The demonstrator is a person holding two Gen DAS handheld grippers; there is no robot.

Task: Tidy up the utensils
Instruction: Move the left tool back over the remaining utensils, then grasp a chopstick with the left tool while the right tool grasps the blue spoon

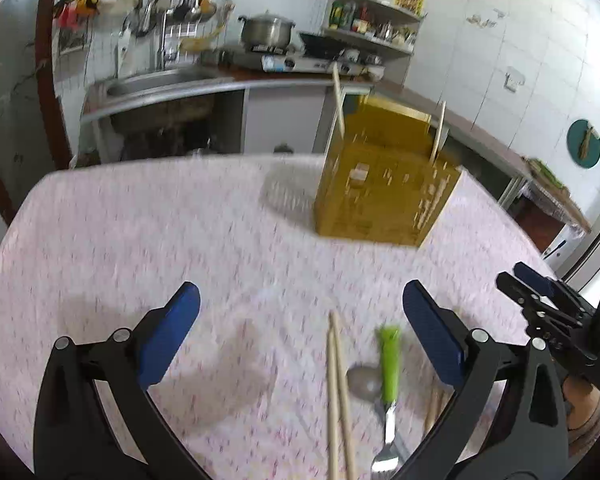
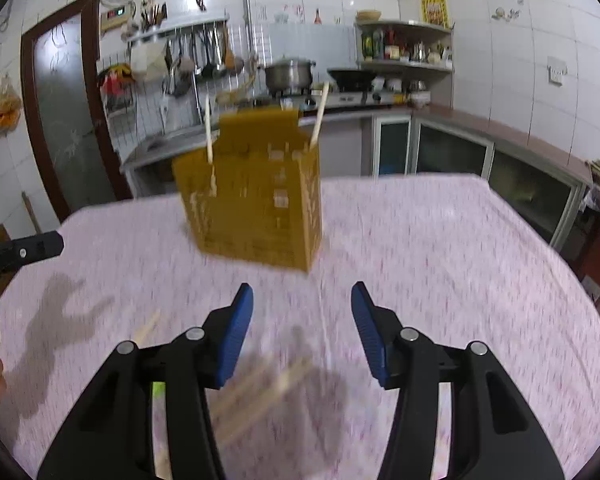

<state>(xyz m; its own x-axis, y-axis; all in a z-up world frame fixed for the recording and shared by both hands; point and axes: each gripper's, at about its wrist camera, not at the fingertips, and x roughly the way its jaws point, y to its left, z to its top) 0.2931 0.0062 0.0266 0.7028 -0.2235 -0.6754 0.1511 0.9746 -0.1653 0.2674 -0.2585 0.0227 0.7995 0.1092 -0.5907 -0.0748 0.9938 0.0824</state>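
Observation:
A yellow perforated utensil holder (image 1: 384, 188) stands on the pink tablecloth (image 1: 180, 220) with two chopsticks (image 1: 338, 100) sticking out of it; it also shows in the right wrist view (image 2: 256, 196). My left gripper (image 1: 300, 320) is open and empty above the table. Between its fingers lie a pair of wooden chopsticks (image 1: 338, 396), a green-handled fork (image 1: 389, 376) and a metal spoon (image 1: 365, 382). My right gripper (image 2: 302, 320) is open and empty, above blurred chopsticks (image 2: 268, 392) on the cloth. The right gripper also shows at the right edge of the left wrist view (image 1: 540, 300).
Behind the table run a kitchen counter with a sink (image 1: 156, 80), a gas stove with a steel pot (image 1: 266, 30) and a wok, and a corner shelf of bottles (image 2: 404, 46). A brown door (image 2: 60, 112) stands at the left. More chopsticks (image 1: 434, 404) lie under my left gripper's right finger.

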